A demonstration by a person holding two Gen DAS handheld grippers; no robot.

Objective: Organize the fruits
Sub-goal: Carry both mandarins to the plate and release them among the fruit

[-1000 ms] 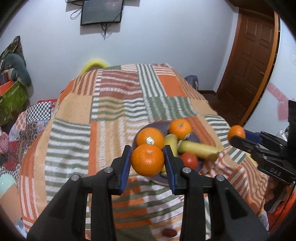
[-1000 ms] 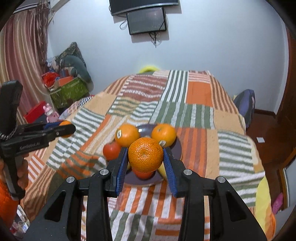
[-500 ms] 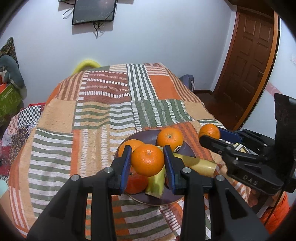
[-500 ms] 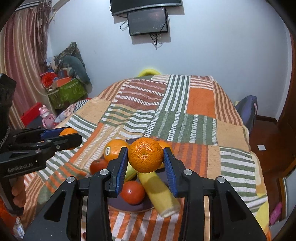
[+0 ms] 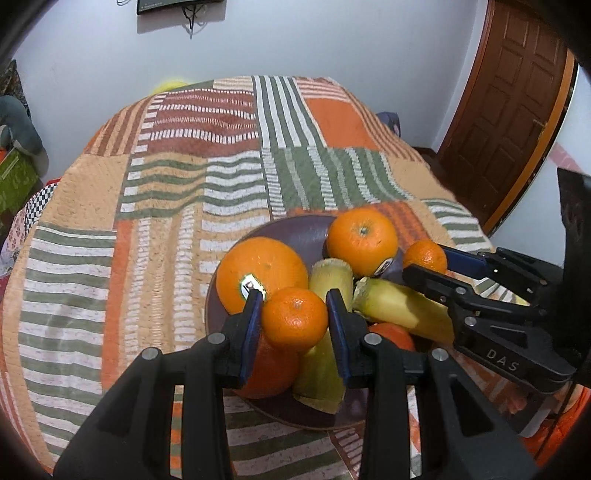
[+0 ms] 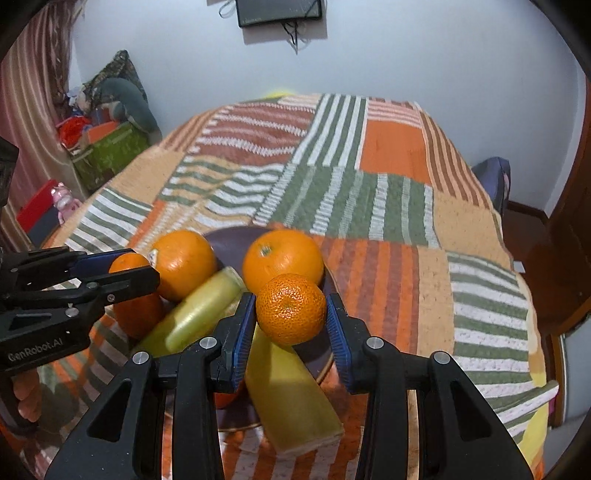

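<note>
My left gripper [image 5: 294,320] is shut on a small mandarin [image 5: 294,318] and holds it over the near left part of a dark purple plate [image 5: 295,236]. My right gripper [image 6: 291,314] is shut on another mandarin [image 6: 291,308] over the plate's right side [image 6: 229,240]. On the plate lie two large oranges [image 5: 261,273] [image 5: 362,240], two yellow banana pieces [image 5: 402,308] [image 5: 321,365] and a red tomato [image 5: 391,336]. The right gripper also shows in the left wrist view [image 5: 430,264], the left gripper in the right wrist view [image 6: 129,267].
The plate sits on a bed with a striped patchwork quilt [image 5: 184,184]. A brown door [image 5: 513,110] stands to the right. A green box and clutter [image 6: 107,147] lie on the floor at left. A screen [image 6: 280,11] hangs on the far wall.
Both grippers have moved forward and down toward the plate, each still holding its mandarin. The plate and fruit now fill more of both views.
</note>
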